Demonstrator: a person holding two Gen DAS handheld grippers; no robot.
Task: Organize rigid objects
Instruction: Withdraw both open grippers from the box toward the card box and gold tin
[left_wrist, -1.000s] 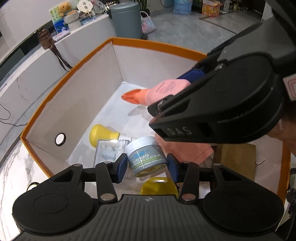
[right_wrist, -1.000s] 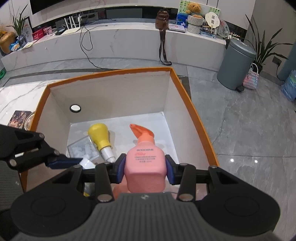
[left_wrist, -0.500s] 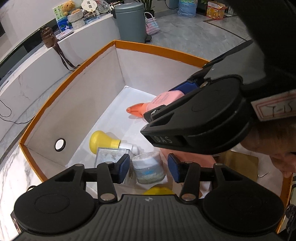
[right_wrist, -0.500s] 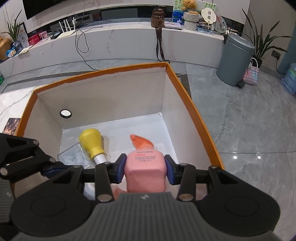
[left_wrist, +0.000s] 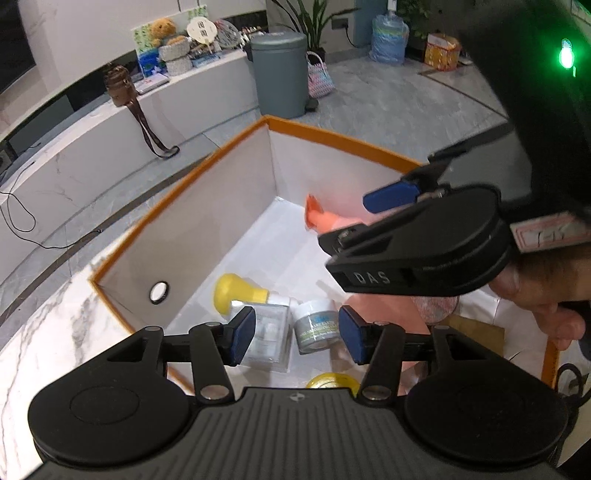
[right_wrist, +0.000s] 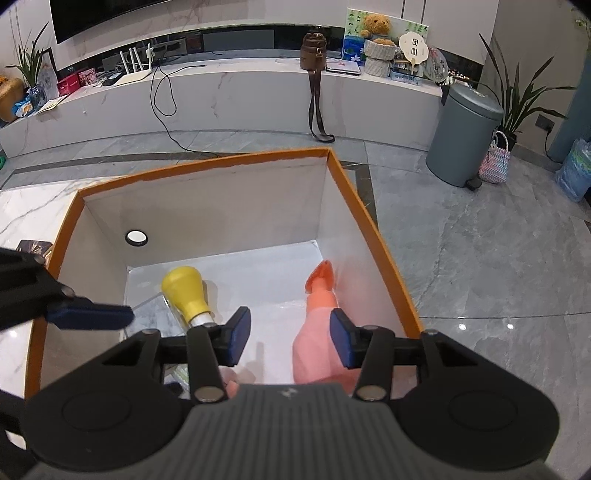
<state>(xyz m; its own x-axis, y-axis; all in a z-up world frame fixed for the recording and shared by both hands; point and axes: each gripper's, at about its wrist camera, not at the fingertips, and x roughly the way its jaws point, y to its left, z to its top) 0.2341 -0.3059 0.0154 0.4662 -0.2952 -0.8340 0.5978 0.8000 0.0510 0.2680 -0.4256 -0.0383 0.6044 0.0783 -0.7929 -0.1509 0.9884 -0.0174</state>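
Note:
An orange-rimmed white box (right_wrist: 236, 166) holds the items. In the right wrist view my right gripper (right_wrist: 288, 341) hangs over it with its jaws opening. The blurred pink bottle (right_wrist: 317, 332) lies loose below them, beside the right pad and along the box's right wall. My left gripper (left_wrist: 295, 339) is also opening, above a grey jar (left_wrist: 316, 325) that rests on the box floor (left_wrist: 258, 258), free of the pads. A clear case (left_wrist: 266, 339) and a yellow bulb-shaped bottle (left_wrist: 236, 293) lie next to the jar.
Pink cloth (left_wrist: 388, 314), a brown card (left_wrist: 476, 332) and a yellow lid (left_wrist: 332, 380) sit at the box's near end. A person's hand (left_wrist: 546, 310) holds the right gripper. Beyond the box are a grey bin (right_wrist: 463, 136) and a marble bench (right_wrist: 221, 92).
The right jaws came off the pink bottle, which dropped toward the box's right wall. The left jaws widened off the grey jar and the left gripper rose, leaving the jar in the box.

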